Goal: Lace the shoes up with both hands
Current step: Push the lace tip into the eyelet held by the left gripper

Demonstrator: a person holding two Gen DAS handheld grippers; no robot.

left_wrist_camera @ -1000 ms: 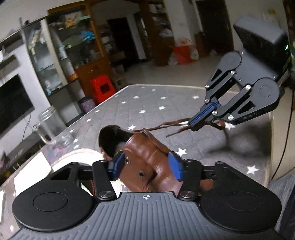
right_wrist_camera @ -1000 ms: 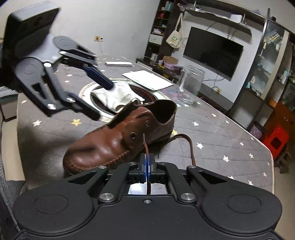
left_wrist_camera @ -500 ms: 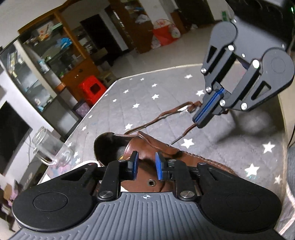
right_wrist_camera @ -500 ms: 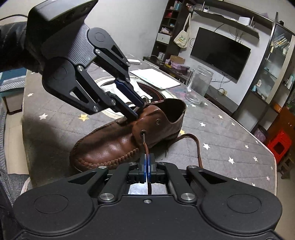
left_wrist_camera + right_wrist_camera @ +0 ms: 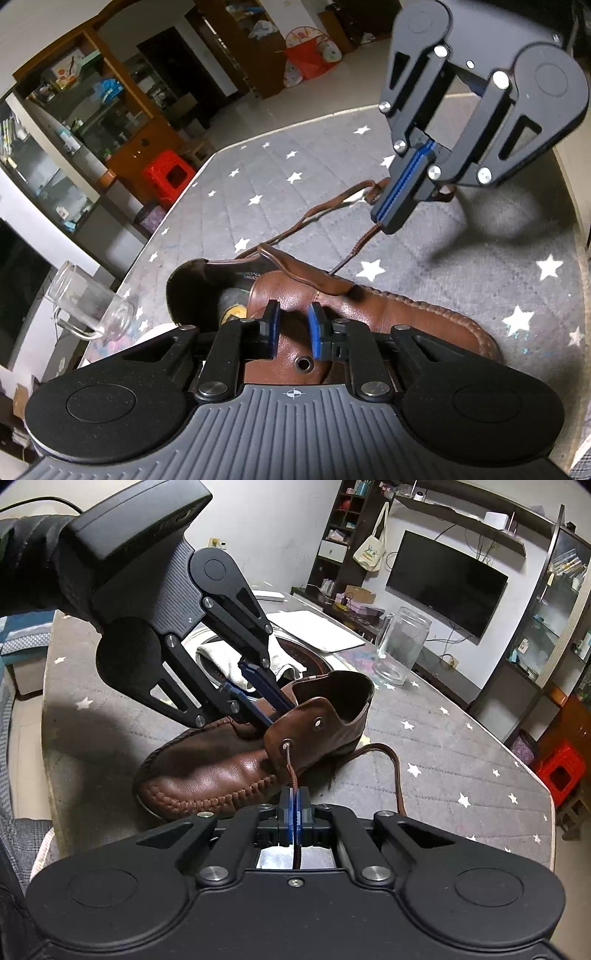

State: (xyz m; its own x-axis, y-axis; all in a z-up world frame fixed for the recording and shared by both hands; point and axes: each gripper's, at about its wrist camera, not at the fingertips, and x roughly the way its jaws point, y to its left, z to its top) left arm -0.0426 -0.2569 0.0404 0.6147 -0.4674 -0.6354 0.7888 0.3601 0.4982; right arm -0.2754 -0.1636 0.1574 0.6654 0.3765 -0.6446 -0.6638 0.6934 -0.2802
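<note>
A brown leather shoe (image 5: 236, 771) lies on a grey star-printed table cover (image 5: 461, 760), its stitched toe toward 8 o'clock in the right wrist view and its open heel toward 2 o'clock. The right gripper (image 5: 294, 805) is clamped on the brown shoelace (image 5: 290, 766), with the blue pads pressed together and the lace running up from between them to the lower metal eyelet (image 5: 286, 743) on the near side flap. The rest of the lace loops out from behind the shoe at 3 o'clock and trails back over the cover toward the gripper.

The left gripper (image 5: 292, 328) reaches down over the shoe from 10 o'clock in the right wrist view. Its jaws are closing, and a narrow gap remains between the blue pads (image 5: 273, 325). In the left wrist view the far side flap (image 5: 291, 306) stands in that gap; I cannot tell if the pads press on it. An empty eyelet sits just below the pads at 6 o'clock.

A clear glass mug (image 5: 402, 650) stands beyond the heel at 1 o'clock, well apart from the shoe. A white cloth (image 5: 221, 661) lies behind the left gripper, on a round dark inset in the table.
</note>
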